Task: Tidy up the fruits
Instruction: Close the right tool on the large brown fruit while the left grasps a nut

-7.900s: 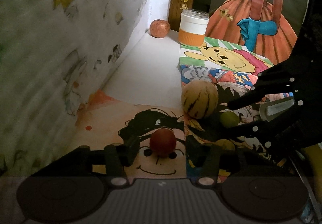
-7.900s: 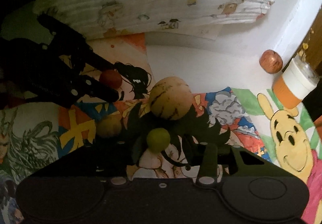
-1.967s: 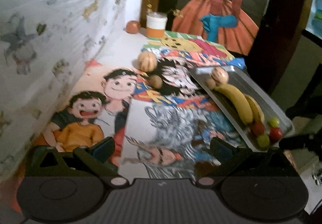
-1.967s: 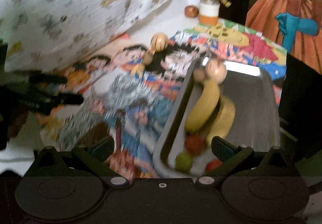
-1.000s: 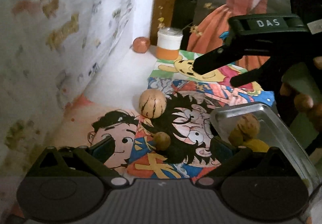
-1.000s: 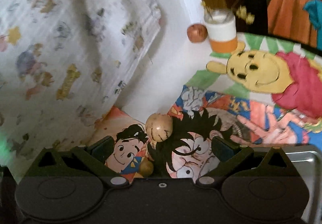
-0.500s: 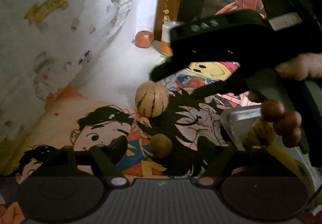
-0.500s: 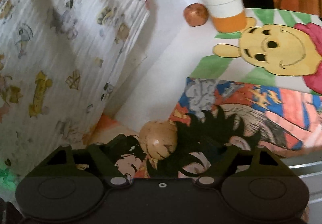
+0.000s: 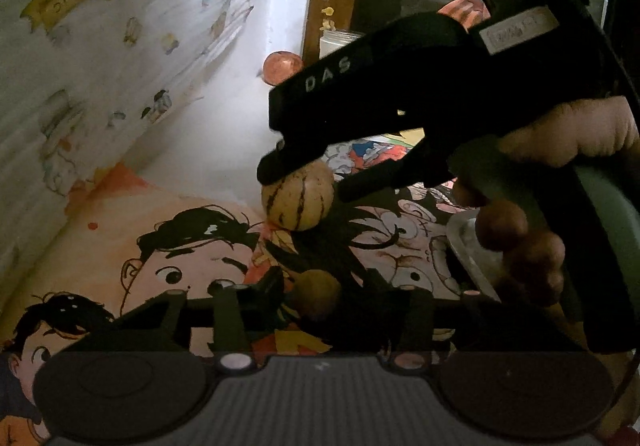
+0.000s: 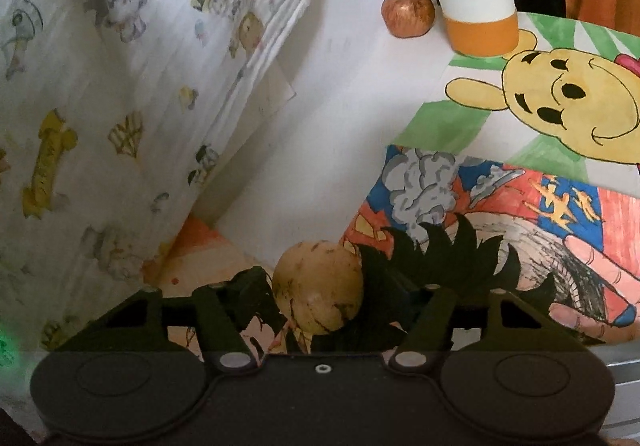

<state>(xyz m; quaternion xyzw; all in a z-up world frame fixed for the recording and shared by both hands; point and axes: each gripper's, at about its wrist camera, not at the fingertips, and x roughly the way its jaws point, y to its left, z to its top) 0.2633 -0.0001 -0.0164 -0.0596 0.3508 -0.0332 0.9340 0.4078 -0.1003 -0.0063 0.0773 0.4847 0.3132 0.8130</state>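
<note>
Now right hand-held gripper (image 10: 320,302) astride round striped melon (image 10: 318,286), stripes vertical

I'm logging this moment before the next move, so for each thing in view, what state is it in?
striped melon: on the drawings, between the right tool's fingers, not lifted
small brown fruit: on the drawings, between the left tool's fingers
red apple: loose on the white surface, beside the jar
jar: upright, no lid, holding flower stems
metal tray: flat, only a corner showing
</note>
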